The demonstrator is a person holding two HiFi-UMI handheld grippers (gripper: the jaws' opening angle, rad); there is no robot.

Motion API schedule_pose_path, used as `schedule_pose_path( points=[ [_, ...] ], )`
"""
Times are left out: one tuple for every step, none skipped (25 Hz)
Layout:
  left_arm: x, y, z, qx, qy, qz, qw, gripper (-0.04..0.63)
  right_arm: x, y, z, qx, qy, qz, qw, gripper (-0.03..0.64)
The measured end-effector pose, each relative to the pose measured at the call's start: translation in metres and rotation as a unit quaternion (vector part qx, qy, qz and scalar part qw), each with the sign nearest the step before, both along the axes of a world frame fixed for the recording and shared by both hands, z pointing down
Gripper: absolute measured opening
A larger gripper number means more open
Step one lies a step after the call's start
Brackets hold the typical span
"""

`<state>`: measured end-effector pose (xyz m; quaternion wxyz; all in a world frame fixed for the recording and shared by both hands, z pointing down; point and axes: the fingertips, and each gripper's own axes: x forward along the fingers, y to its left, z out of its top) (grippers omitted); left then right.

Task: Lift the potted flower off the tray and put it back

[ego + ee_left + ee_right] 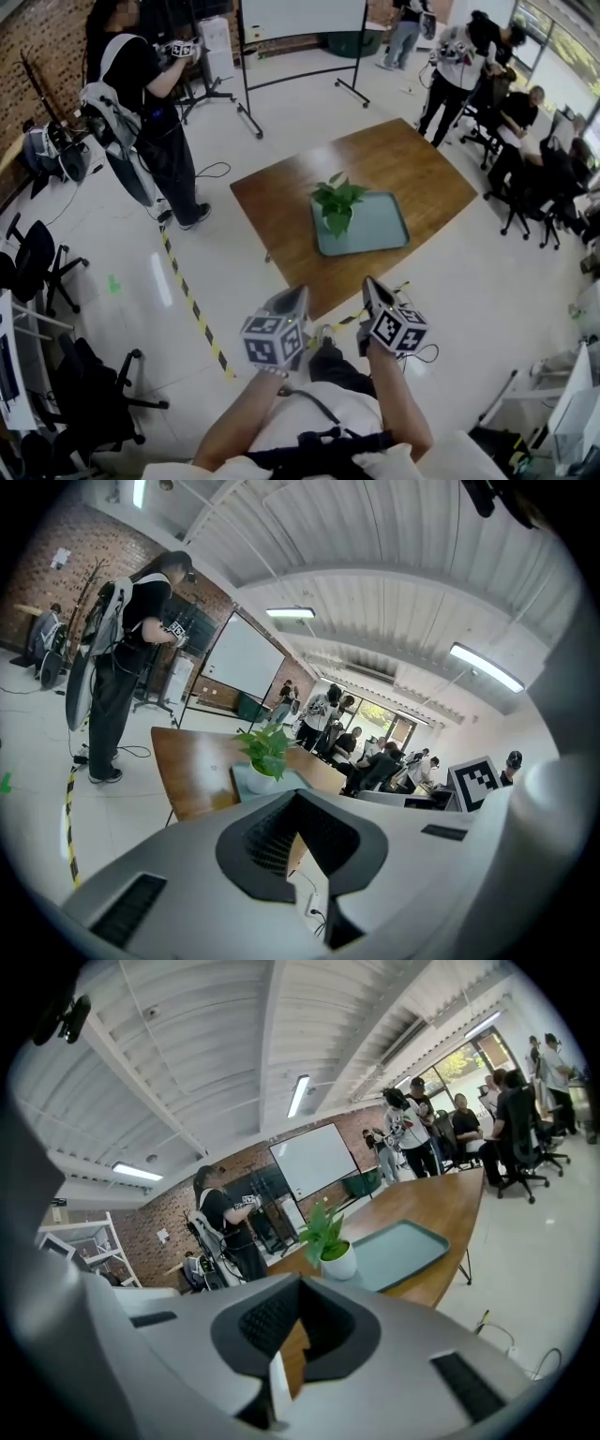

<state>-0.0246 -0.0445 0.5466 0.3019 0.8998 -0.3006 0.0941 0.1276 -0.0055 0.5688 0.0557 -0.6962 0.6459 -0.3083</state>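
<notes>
A potted flower (336,208) with broad green leaves in a white pot stands upright on the left part of a teal tray (380,225). The tray lies on a brown wooden table (281,202). Both grippers hover side by side just off the table's near edge, short of the tray and pointing toward it. My left gripper (302,293) and my right gripper (369,284) have their jaws together with nothing between them. The flower (265,757) shows ahead and slightly left in the left gripper view. In the right gripper view the flower (330,1241) is ahead beside the bare tray (398,1252).
A person in black with a backpack (141,94) stands left of the table. A whiteboard on a wheeled stand (300,23) is behind it. Several people and office chairs (511,122) sit at the right. Yellow-black tape (192,305) crosses the floor, and black chairs (37,262) stand at far left.
</notes>
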Motion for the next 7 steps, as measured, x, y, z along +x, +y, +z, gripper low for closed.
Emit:
schedule_pose_path(
  points=[
    [0.0017,-0.0003,0.0004,0.0,0.0,0.0,1.0,-0.005,0.0026,-0.0001,0.0009,0.0,-0.001,0.001,1.0,-0.001],
    [0.0034,-0.0009,0.0011,-0.001,0.001,0.0,1.0,-0.005,0.0034,-0.0005,0.0027,-0.002,-0.003,0.001,1.0,-0.002],
    [0.0052,-0.0017,0.0018,-0.001,0.0,0.0,1.0,-0.005,0.0029,-0.0012,0.0048,-0.004,-0.006,-0.002,1.0,-0.002],
    [0.0068,-0.0027,0.0026,-0.002,0.0,-0.001,1.0,-0.005,0.0021,-0.0021,0.0066,-0.006,-0.009,-0.004,1.0,-0.001],
    [0.0083,-0.0036,0.0034,-0.003,-0.001,-0.002,1.0,-0.005,0.0018,-0.0029,0.0078,-0.007,-0.012,-0.006,1.0,-0.001],
    [0.0097,-0.0045,0.0043,-0.004,-0.001,-0.003,1.0,-0.003,0.0021,-0.0036,0.0088,-0.008,-0.014,-0.008,1.0,-0.001],
    [0.0111,-0.0053,0.0052,-0.006,-0.002,-0.004,1.0,-0.005,0.0026,-0.0043,0.0096,-0.01,-0.016,-0.008,1.0,-0.001]
  ],
)
